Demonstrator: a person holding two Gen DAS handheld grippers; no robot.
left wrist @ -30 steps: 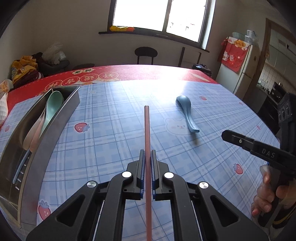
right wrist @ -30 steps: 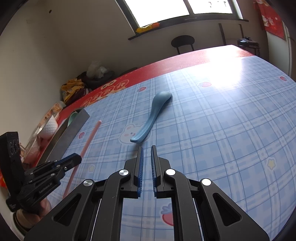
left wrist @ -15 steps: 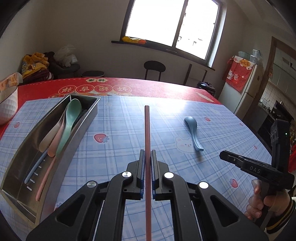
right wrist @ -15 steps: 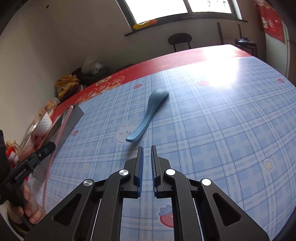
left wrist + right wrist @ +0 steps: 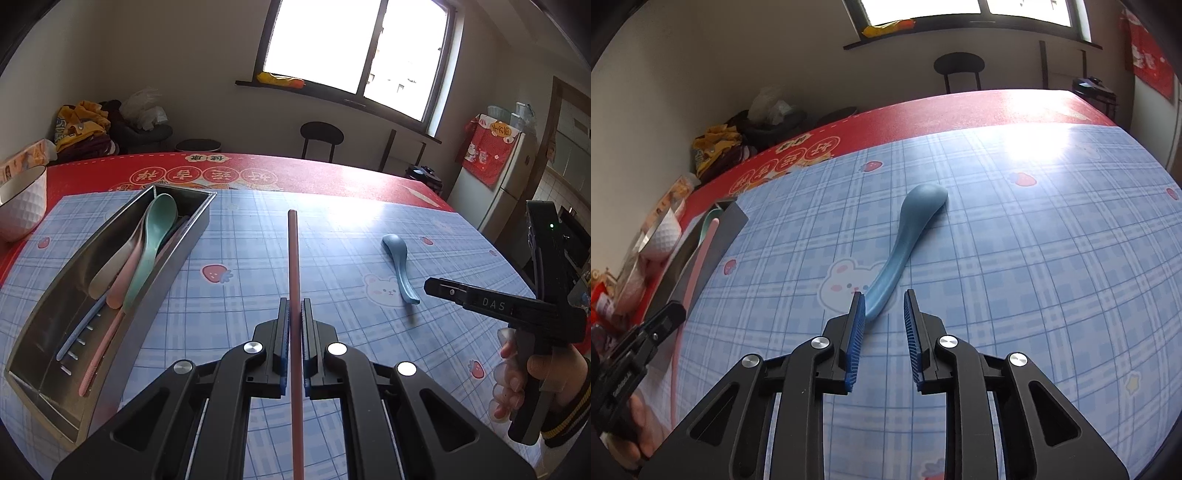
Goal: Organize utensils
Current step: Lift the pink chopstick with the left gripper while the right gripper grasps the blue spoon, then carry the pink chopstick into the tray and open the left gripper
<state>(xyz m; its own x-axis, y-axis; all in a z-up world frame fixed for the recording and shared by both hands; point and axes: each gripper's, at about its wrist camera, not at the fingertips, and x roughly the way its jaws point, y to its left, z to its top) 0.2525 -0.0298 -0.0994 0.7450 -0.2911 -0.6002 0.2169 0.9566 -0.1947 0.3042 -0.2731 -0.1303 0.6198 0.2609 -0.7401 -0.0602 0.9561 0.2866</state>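
My left gripper (image 5: 294, 306) is shut on a pink chopstick (image 5: 293, 266) and holds it above the table, pointing forward, to the right of the metal tray (image 5: 55, 295). The tray holds a green spoon (image 5: 149, 251), a pink spoon, a beige spoon and other utensils. A blue spoon (image 5: 399, 266) lies on the tablecloth to the right. In the right wrist view my right gripper (image 5: 884, 299) is open, its fingertips on either side of the handle end of the blue spoon (image 5: 912, 229). The left gripper (image 5: 653, 328) and the chopstick (image 5: 690, 273) show at the left there.
A white bowl (image 5: 20, 206) stands left of the tray on the red cloth. The right gripper (image 5: 491, 306) hovers at the right in the left wrist view. A chair (image 5: 321, 138) and a fridge (image 5: 506, 192) stand beyond the table's far edge.
My left gripper has lifted and drawn back with the chopstick, bringing the tray into fuller view. My right gripper has opened and moved forward to the blue spoon's handle.
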